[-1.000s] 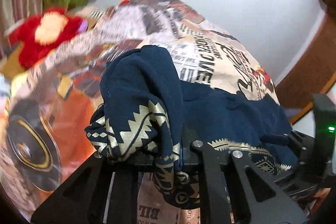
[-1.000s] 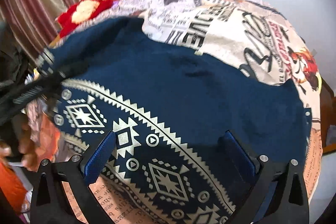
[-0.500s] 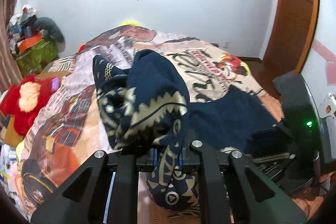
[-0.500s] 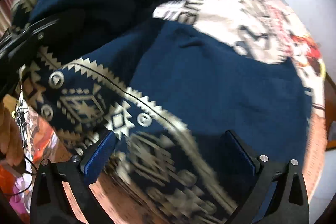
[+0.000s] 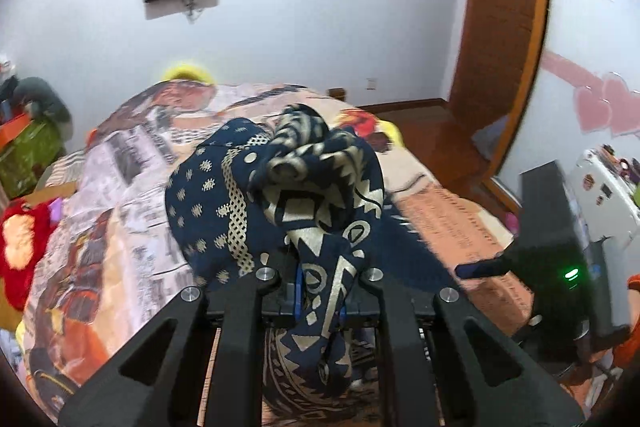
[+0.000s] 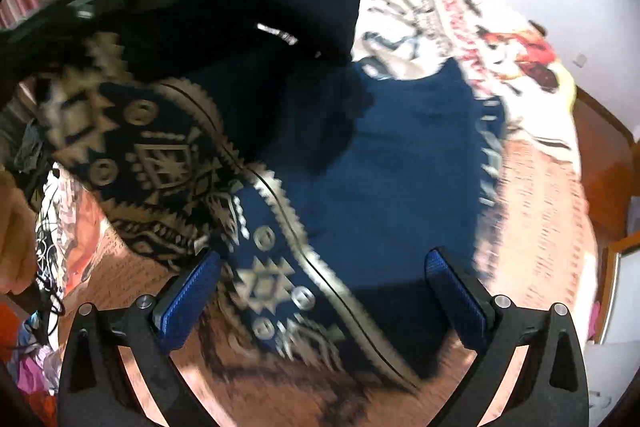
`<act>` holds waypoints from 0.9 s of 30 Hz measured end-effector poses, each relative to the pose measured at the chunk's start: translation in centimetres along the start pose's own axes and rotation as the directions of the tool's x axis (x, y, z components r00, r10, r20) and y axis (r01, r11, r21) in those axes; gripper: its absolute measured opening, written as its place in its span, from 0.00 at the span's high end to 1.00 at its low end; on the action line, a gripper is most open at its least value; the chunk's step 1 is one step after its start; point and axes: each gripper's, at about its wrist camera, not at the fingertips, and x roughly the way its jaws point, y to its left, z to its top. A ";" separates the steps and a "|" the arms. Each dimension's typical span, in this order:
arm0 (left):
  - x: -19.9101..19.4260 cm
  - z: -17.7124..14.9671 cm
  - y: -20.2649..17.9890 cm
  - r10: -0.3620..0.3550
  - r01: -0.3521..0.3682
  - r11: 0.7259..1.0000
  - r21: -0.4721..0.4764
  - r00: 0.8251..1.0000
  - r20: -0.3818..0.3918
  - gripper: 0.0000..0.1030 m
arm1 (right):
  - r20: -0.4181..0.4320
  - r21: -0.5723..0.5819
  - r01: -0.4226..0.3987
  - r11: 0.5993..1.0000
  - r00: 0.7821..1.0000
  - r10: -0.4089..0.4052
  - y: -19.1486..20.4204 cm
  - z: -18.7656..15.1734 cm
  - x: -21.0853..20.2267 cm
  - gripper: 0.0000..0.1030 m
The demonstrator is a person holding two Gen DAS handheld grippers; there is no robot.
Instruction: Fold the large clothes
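The left gripper [image 5: 320,291] pinches a bunched fold of the navy patterned garment [image 5: 280,187] above the bed [image 5: 460,227]. The right gripper [image 6: 320,291] hangs over the garment, jaws wide apart, gripping nothing.

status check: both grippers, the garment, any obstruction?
Left gripper shut on the navy patterned garment, bunched fold lifted. Right gripper open, empty, above the flat part of the cloth on the bed. No obstruction seen.
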 end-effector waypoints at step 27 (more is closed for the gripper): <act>2.6 -6.1 -7.7 -0.220 0.250 0.966 0.066 0.928 -0.300 0.89 | 0.218 0.280 -0.104 0.954 0.975 0.043 -6.9 -1.6 -9.7 0.01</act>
